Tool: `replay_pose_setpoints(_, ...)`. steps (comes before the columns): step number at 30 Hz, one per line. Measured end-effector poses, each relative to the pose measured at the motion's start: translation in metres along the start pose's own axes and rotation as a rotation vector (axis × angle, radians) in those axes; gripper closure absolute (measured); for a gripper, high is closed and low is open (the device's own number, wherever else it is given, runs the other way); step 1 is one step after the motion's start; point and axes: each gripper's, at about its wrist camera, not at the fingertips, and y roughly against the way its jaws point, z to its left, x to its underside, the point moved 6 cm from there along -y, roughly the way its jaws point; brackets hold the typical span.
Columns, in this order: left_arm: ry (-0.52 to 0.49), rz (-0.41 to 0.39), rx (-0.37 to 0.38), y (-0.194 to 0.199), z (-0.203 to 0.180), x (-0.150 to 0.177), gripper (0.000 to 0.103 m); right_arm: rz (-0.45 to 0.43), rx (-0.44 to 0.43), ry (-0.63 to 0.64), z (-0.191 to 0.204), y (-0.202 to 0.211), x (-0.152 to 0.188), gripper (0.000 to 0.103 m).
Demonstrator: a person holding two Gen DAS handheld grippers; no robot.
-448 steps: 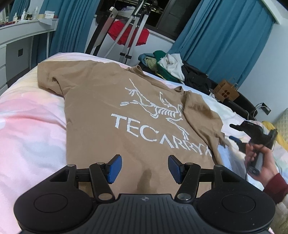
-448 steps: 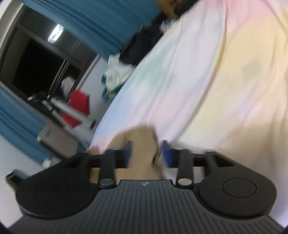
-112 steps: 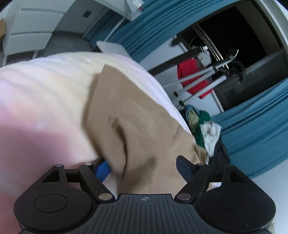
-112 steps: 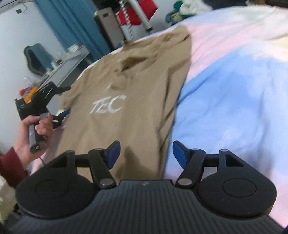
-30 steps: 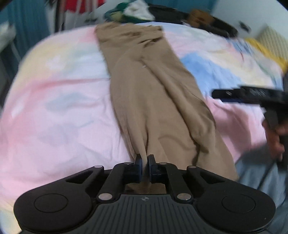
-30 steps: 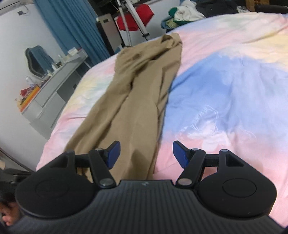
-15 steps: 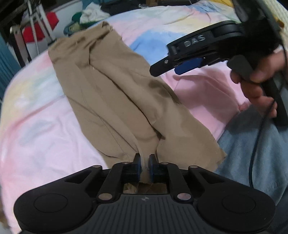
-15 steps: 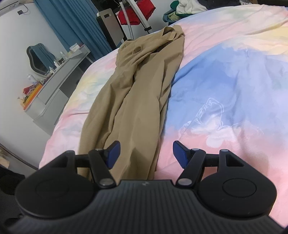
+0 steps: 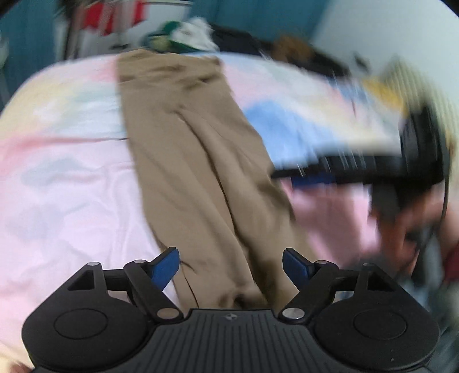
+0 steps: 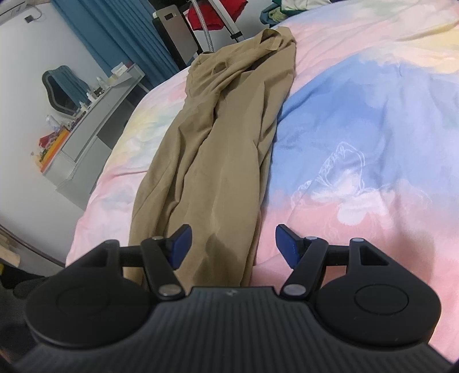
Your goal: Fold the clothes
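A tan T-shirt (image 9: 200, 160) lies on the bed as a long narrow strip, its sides folded inward and the print hidden. In the blurred left wrist view my left gripper (image 9: 231, 264) hangs over the strip's near end; its jaws are opening and the blue pads stand apart from the cloth beneath. The right wrist view shows the same tan T-shirt (image 10: 218, 149) running away toward the far bed edge. My right gripper (image 10: 233, 242) is open above the near hem, nothing pinched. The other gripper (image 9: 373, 166) and a person's hand (image 9: 401, 226) appear smeared at the right.
A pastel pink, blue and yellow bedsheet (image 10: 358, 120) covers the bed. A grey desk with small items (image 10: 86, 123) stands left of it. Blue curtains (image 10: 120, 34), a stand with a red garment (image 10: 218, 11) and a heap of clothes (image 9: 186, 31) lie beyond the far edge.
My left gripper was shut on the shirt's near edge and has let it go, its jaws now wide apart. The left view swung sideways and blurred. The right gripper stayed open and nearly still.
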Motion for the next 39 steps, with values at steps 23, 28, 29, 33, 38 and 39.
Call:
replay_pose_setpoints(23, 0.185, 0.133, 0.156, -0.026, 0.033, 0.008, 0.058, 0.262, -0.001, 0.211, 0.056, 0.007, 0.086, 0.064)
replay_pose_setpoints(28, 0.119, 0.109, 0.092, -0.014, 0.024, 0.014, 0.09, 0.225, 0.001, 0.239, 0.061, 0.016, 0.09, 0.092)
replay_pose_setpoints(29, 0.111, 0.099, 0.085, -0.011, 0.023, 0.013, 0.092, 0.208, -0.01, 0.226, 0.061, 0.02, 0.087, 0.092)
replay_pose_setpoints(33, 0.156, -0.015, 0.123, 0.025, 0.025, 0.001, 0.095, 0.095, -0.063, 0.184, 0.062, 0.051, 0.067, 0.093)
replay_pose_setpoints(38, 0.186, -0.15, 0.185, 0.083, 0.012, -0.025, 0.095, -0.067, -0.124, 0.173, 0.072, 0.106, 0.03, 0.093)
replay_pose_setpoints(39, 0.187, -0.169, 0.205, 0.096, 0.009, -0.031, 0.095, -0.098, -0.139, 0.173, 0.078, 0.116, 0.023, 0.093)
